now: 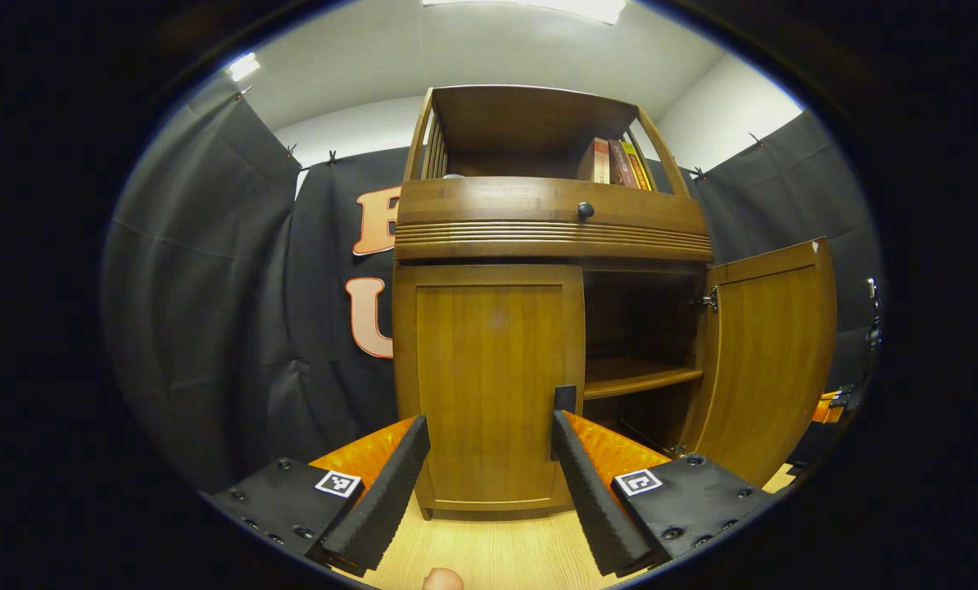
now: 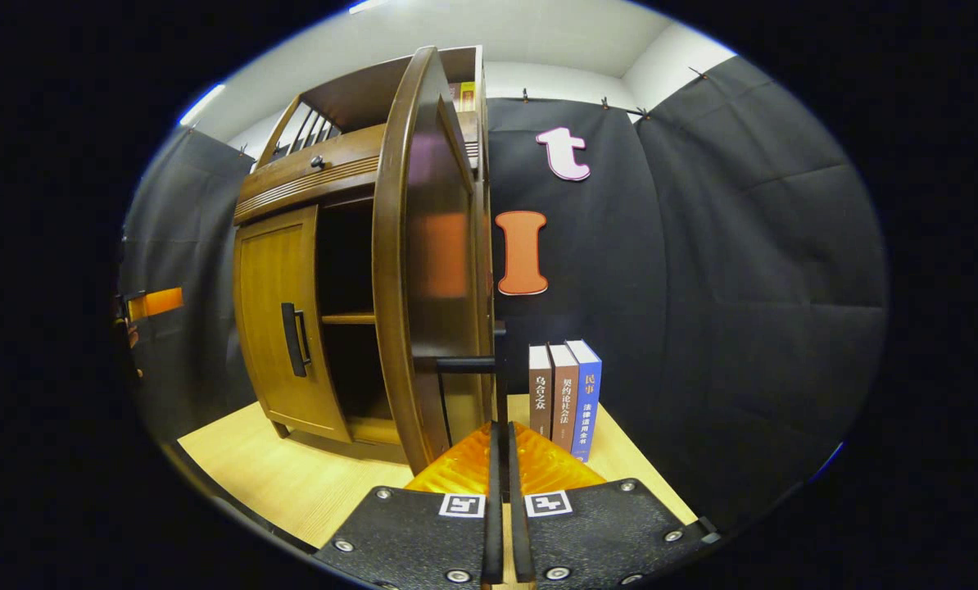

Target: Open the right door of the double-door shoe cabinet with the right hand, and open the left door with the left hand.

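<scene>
The left door's handle hides mostly behind a tool finger. The right door's handle bar runs behind the door edge.

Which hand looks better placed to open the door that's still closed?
Left. The left gripper faces the closed left door with jaws open near its handle; the right gripper is shut at the open right door's handle.
</scene>
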`<state>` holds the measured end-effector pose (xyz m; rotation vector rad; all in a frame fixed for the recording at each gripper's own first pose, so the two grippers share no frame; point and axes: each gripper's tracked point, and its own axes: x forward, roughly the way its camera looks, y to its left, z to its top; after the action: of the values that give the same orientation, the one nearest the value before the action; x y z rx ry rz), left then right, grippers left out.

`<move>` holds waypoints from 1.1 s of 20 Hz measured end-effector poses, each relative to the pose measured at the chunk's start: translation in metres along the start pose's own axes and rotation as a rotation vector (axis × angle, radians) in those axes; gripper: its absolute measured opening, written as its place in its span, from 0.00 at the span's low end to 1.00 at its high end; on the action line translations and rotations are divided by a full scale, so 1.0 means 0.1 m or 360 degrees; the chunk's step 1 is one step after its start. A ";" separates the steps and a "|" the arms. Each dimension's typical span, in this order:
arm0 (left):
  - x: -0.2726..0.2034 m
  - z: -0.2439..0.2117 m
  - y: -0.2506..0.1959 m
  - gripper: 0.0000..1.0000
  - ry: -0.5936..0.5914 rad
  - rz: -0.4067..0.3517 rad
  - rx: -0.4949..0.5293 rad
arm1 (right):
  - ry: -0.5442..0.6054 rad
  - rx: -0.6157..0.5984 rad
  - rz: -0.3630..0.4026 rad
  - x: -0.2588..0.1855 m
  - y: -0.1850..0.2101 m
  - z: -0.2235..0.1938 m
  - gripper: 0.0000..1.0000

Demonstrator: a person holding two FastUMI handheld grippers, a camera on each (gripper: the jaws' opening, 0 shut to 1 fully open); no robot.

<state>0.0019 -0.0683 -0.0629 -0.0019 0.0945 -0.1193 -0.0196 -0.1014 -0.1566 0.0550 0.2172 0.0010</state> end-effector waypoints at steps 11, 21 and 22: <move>0.62 -0.35 -0.56 0.96 0.0062 -0.0111 0.0009 | -0.0019 0.0070 -0.0214 -0.26 -0.57 -0.01 0.12; 1.34 -0.84 -0.89 0.96 0.0124 -0.0141 -0.0009 | -0.0097 0.0030 -0.0314 -0.34 -0.75 0.10 0.71; 1.41 -0.88 -0.91 0.97 0.0131 -0.0159 -0.0037 | -0.0109 0.0036 -0.0320 -0.35 -0.79 0.13 0.80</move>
<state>0.1217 -0.1751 -0.1633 -0.0249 0.1780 -0.2179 -0.0514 -0.1808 -0.1410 0.0555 0.1537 -0.2036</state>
